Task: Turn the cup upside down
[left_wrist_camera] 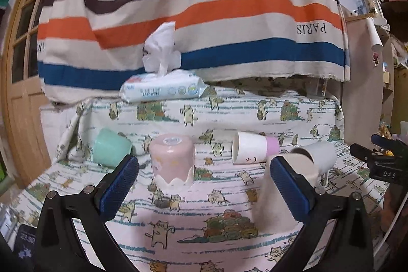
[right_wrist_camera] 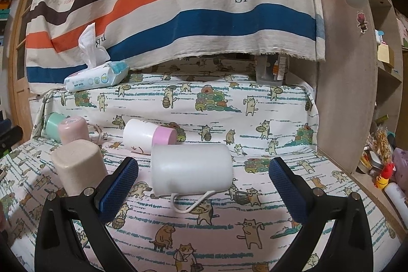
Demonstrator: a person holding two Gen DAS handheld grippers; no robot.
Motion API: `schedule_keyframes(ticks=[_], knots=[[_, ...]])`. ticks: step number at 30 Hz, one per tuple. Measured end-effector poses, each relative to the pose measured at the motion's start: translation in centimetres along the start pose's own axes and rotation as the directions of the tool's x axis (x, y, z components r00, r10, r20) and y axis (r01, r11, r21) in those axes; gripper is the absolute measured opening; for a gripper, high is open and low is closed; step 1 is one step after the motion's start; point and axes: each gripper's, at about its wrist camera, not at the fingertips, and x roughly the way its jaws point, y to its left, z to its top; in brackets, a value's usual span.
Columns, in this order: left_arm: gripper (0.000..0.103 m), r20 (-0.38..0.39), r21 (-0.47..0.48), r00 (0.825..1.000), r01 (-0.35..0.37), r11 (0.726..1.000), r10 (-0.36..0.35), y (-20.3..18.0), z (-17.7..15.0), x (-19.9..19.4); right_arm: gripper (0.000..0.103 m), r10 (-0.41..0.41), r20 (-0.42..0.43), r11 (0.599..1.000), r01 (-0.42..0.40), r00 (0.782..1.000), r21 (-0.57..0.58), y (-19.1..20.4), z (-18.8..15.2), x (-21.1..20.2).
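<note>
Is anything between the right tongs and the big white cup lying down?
No. In the right wrist view, only bare cat-print cloth lies between the open right tongs and the white cup.

Pink cup (left_wrist_camera: 171, 160) inverted (jaws apart).

Both wrist views sit low, facing the striped curtain (left_wrist_camera: 193, 4) — sharing the cups, right view nearer the white mug (right_wrist_camera: 191, 171)

Smooth plastic white mug (right_wrist_camera: 191, 168), printed cotton tablecloth (right_wrist_camera: 229, 216)
</note>
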Motion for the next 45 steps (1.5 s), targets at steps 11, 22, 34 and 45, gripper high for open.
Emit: schedule_keyframes(ticks=[11,22,34,45], knots=[[0.103,-0.029,0.018,0.999,0.024,1.0,-0.024,-0.1,-0.7,0.8,0.103,0.001,-0.002,1.0,-0.001,1.0,-0.002,0.0,0.0,0.0],[0.103,-0.081,0.019,0.997,0.016,1.0,-0.015,-0.1,-0.9,1.8,0.103,0.001,-0.003,1.0,-0.001,1.0,-0.003,0.1,0.1,0.1],[0.103,-0.083,0.011,0.996,-0.017,1.0,0.018,0.1,-0.9,1.9,0.103,0.001,-0.003,1.0,-0.001,1.0,-0.004,0.1,0.0,0.2],[0.103,-0.085,0.006,0.996,-0.037,0.999,0.037,0.3,-0.9,1.9,0.103,0.001,-0.004,1.0,-0.001,1.0,-0.004,0.1,0.1,0.2]])
